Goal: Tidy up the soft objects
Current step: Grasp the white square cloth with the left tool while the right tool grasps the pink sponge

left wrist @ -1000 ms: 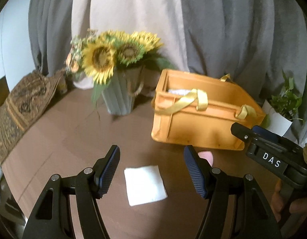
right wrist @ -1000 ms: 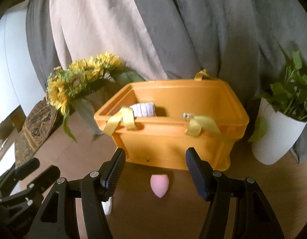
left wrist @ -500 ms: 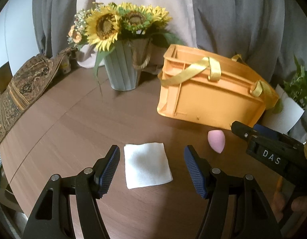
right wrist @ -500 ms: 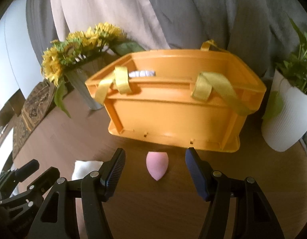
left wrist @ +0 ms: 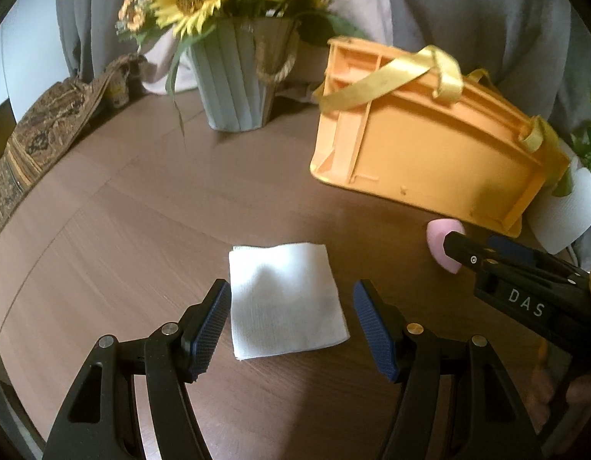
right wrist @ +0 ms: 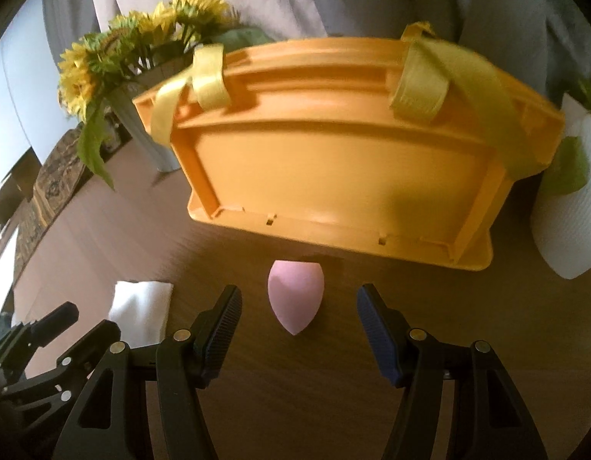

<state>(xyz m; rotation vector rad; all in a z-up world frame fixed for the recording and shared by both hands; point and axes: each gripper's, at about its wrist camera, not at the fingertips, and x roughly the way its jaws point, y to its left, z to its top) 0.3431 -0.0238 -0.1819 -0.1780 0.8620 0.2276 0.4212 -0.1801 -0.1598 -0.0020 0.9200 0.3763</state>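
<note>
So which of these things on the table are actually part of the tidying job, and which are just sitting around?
Part of the job:
- white folded cloth, in front of the open left gripper
- pink sponge, in front of the open right gripper
- orange basket with yellow straps

Just lying about:
- sunflower vase
- white plant pot
- patterned cloth

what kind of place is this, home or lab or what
Most likely a home, perhaps a dining or living area: a brown wooden table holds a ribbed grey vase of yellow sunflowers, grey and beige fabric drapes hang behind it, and a white potted green plant stands by an orange plastic basket.
</note>
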